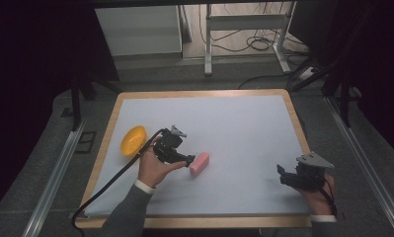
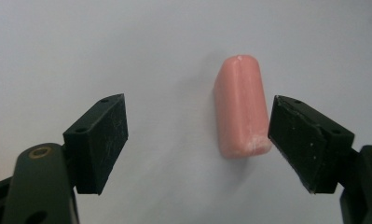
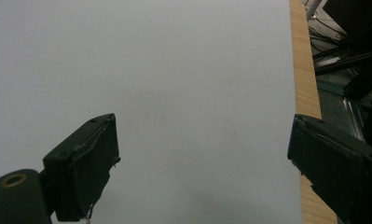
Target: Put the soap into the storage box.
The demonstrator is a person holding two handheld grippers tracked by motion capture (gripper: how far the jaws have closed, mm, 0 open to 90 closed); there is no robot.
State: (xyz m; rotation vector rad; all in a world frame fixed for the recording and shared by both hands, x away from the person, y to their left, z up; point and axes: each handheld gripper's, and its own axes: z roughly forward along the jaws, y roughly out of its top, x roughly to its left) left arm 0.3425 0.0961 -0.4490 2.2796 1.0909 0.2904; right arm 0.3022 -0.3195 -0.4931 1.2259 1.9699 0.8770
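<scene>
The left hand-held gripper [image 2: 197,140] has its 2 jaws spread around a pink soap bar [image 2: 242,107] lying flat on the white bench [image 1: 234,123]; the bar sits nearer 1 jaw (not quite touching). A yellow bowl [image 1: 133,139] rests nearby. The right hand-held gripper [image 3: 202,163] hovers spread, well apart, near the bench's wooden edge.

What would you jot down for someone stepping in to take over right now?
Left gripper: jaws open, level with the pink soap bar, which lies nearer one jaw; not gripped yet.
Right gripper: jaws open, holding nothing, over the white sheet near the table's wooden edge.
Yellow bowl sits left of the soap, apart from it.
Done: approach to the soap. Left: close on it, lift, probably carry it to the bowl.
</scene>
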